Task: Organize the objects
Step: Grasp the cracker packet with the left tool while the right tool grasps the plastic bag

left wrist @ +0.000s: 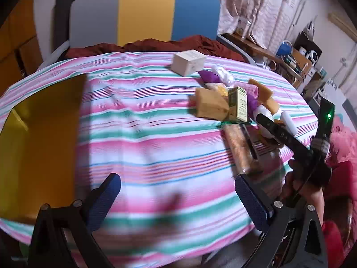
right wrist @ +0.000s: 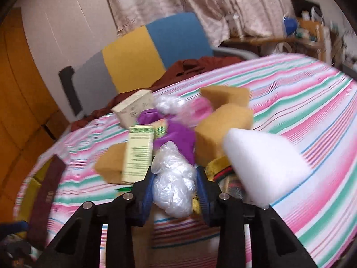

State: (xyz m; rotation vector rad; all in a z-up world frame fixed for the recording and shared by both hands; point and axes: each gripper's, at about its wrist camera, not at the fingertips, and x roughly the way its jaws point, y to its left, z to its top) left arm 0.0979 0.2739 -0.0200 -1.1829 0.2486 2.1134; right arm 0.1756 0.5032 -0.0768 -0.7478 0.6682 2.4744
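Observation:
On the striped cloth [left wrist: 145, 134] lies a pile: a green-and-yellow box [right wrist: 139, 154], tan sponges [right wrist: 225, 134], a purple item [right wrist: 176, 138], a white foam block [right wrist: 263, 160] and a crumpled clear plastic bag [right wrist: 173, 192]. My right gripper [right wrist: 176, 172] is shut on that bag, with both blue pads pressed into its sides. In the left wrist view the same pile [left wrist: 234, 102] sits to the right. A cream box [left wrist: 188, 62] stands behind it. My left gripper [left wrist: 176, 183] is open over bare cloth with nothing between its fingers.
An open yellow box [left wrist: 44, 145] sits at the left on the cloth. Behind the table stands a chair with a grey, yellow and blue back [left wrist: 145, 15], with a dark red cloth [left wrist: 178, 43] in front of it. A cluttered shelf [left wrist: 296, 60] is at the far right.

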